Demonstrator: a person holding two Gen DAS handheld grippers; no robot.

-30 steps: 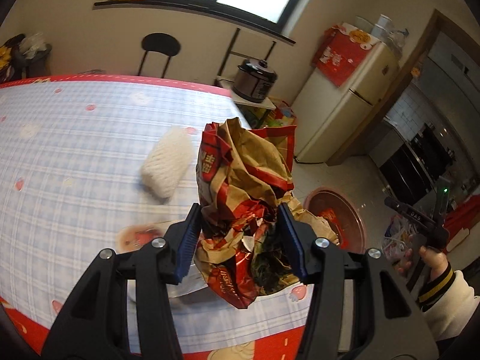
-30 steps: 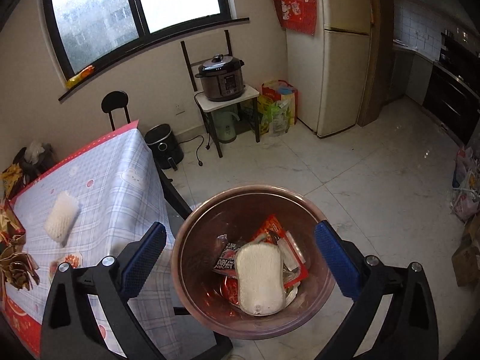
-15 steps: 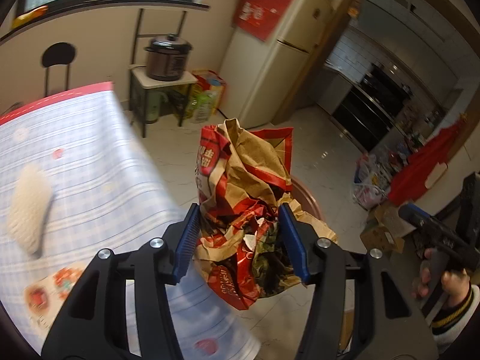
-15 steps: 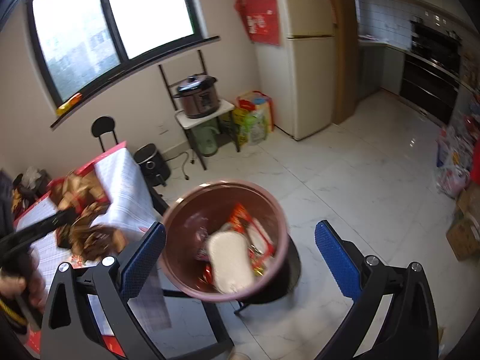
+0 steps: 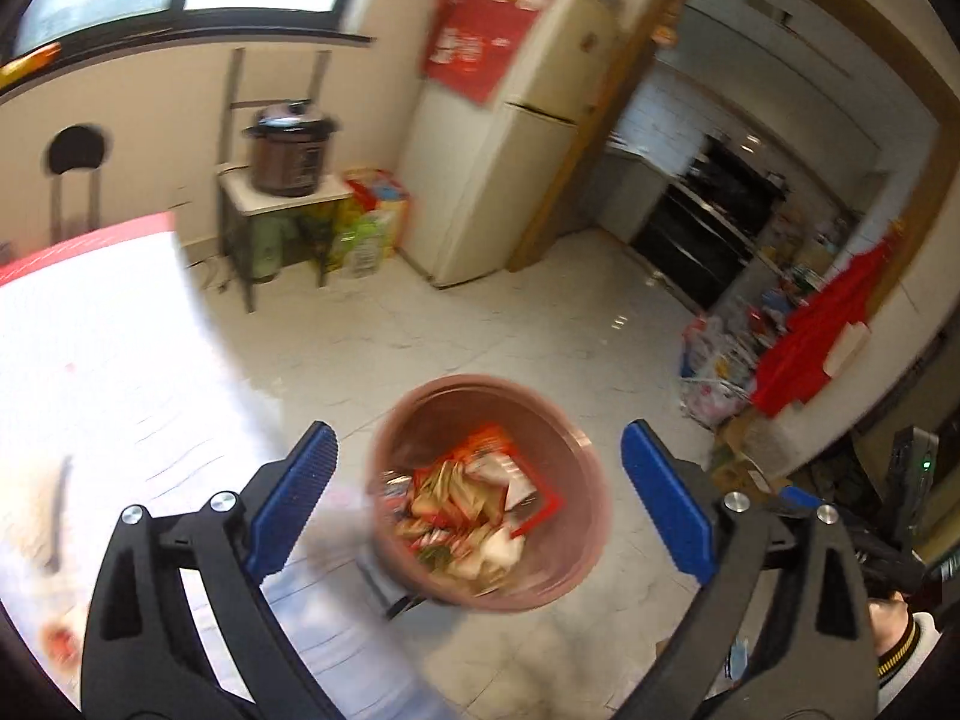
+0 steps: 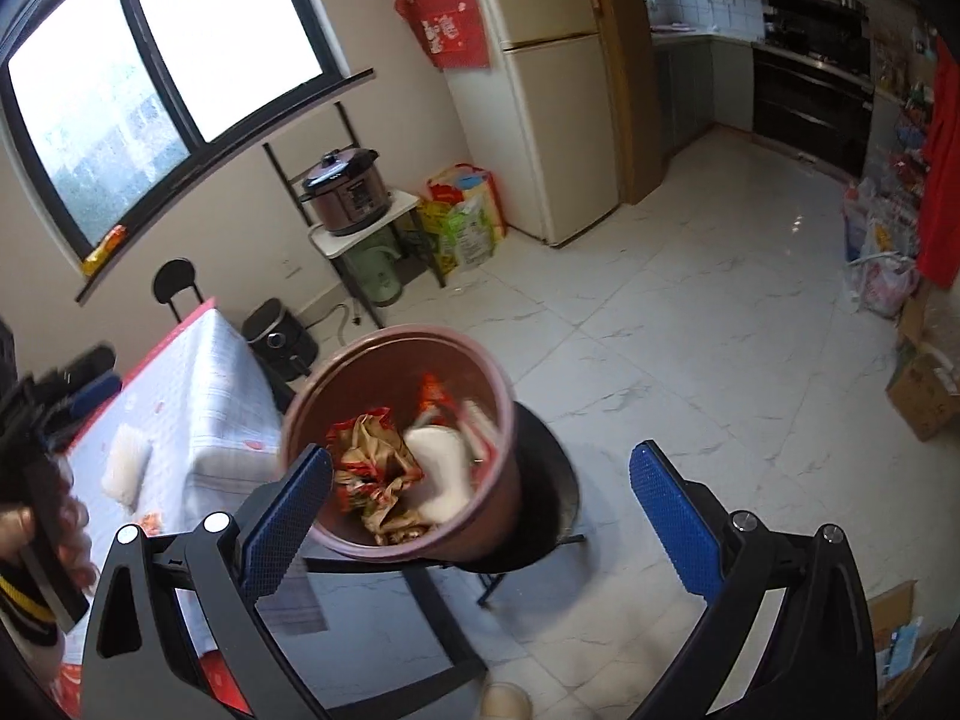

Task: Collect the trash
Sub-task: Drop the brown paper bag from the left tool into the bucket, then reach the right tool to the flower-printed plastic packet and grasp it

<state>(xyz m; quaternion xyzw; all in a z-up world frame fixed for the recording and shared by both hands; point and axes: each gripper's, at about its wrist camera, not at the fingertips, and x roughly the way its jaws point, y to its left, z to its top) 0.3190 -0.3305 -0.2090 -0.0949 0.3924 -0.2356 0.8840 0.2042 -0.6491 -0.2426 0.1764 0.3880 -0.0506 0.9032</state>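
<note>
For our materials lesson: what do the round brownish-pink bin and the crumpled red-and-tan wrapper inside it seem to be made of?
Round brownish-pink bin: probably plastic, with a smooth, evenly coloured, slightly glossy wall. Crumpled red-and-tan wrapper: likely printed paper or foil-lined packaging, holding sharp creases; which one is unclear.

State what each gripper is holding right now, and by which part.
Nothing. The left gripper and the right gripper are both open and empty; the crumpled wrapper lies in the trash bin.

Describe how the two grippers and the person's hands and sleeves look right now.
Both the left gripper and the right gripper have black angular frames with silver bolts and textured blue finger pads. The left hand wears a black cuff with yellow stripes; the right hand shows a white sleeve with the same striped cuff.
</note>
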